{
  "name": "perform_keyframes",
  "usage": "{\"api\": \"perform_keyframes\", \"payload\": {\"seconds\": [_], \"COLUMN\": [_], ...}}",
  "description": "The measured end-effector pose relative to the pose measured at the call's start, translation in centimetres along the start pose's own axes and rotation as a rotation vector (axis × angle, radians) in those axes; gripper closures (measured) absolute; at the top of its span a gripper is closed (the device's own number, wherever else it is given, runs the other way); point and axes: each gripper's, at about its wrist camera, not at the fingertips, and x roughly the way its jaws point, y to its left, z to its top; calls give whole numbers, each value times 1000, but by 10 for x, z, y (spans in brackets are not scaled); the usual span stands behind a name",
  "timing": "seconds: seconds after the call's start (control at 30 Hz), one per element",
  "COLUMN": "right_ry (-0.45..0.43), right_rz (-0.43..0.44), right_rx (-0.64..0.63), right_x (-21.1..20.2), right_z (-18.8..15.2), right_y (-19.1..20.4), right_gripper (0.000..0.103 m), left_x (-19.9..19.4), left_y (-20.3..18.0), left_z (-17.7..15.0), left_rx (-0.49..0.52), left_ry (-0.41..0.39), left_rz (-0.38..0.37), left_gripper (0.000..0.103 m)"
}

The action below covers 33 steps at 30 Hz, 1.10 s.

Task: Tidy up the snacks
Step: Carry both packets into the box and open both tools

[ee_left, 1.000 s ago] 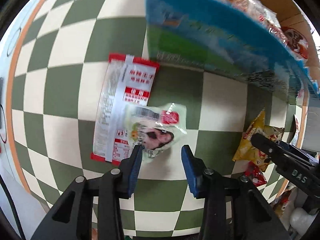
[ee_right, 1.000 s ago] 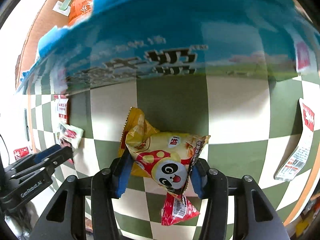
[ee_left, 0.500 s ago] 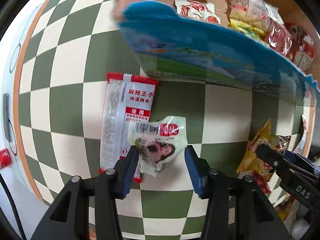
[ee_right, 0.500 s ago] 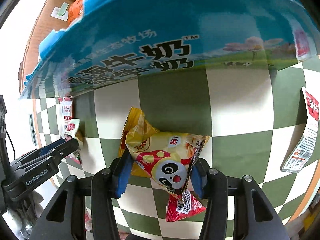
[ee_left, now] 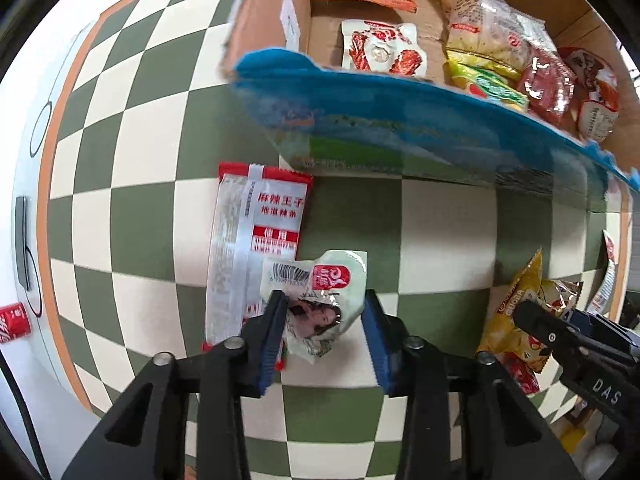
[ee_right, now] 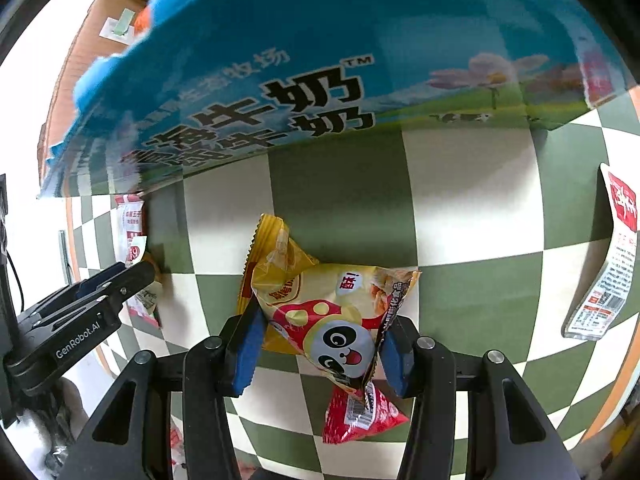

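A: Gripping anything? Left gripper?
B: Yep — clamped on the pale green packet, 6 o'clock of the snack box. Right gripper pinches the yellow panda bag.

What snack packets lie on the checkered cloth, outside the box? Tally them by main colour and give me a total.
Red-and-white long packets: 2
Pale green packet: 1
Yellow panda packet: 1
Small red packet: 1
Total: 5 clearly visible
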Motion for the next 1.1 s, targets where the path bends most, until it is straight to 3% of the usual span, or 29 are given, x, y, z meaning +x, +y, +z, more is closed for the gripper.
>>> {"api": "perform_keyframes", "payload": {"seconds": [0.07, 0.13, 0.27, 0.47, 0.57, 0.6, 0.7, 0.9, 1.1], "right_ry": [-4, -4, -15, -18, -18, -17, -13, -12, -22], "right_rz": [17, 38, 71, 70, 73, 73, 76, 81, 83], "right_rx": [0, 2, 1, 15, 29, 31, 34, 43, 39], "right_x": [-6, -13, -29, -37, -37, -36, -35, -34, -39], "right_z": [-4, -8, -17, -21, -20, -20, -21, -20, -18], "right_y": [-1, -2, -5, -11, -15, -15, -17, -17, -18], "right_gripper": [50, 50, 50, 50, 50, 50, 50, 50, 50], "left_x": [-7, -12, -12, 4, 8, 8, 15, 41, 41], "left_y": [-1, -4, -6, -1, -6, -9, -18, -30, -18], "left_z": [-7, -14, -20, -11, -1, 3, 17, 29, 9], "left_rx": [-7, -3, 8, -13, 25, 33, 56, 118, 89], "left_ry": [-2, -1, -16, 44, 44, 34, 39, 95, 76], "left_rz": [-32, -64, -86, -164, -123, -108, -56, 75, 55], "left_gripper": [83, 85, 85, 76, 73, 64, 56, 55, 63]}}
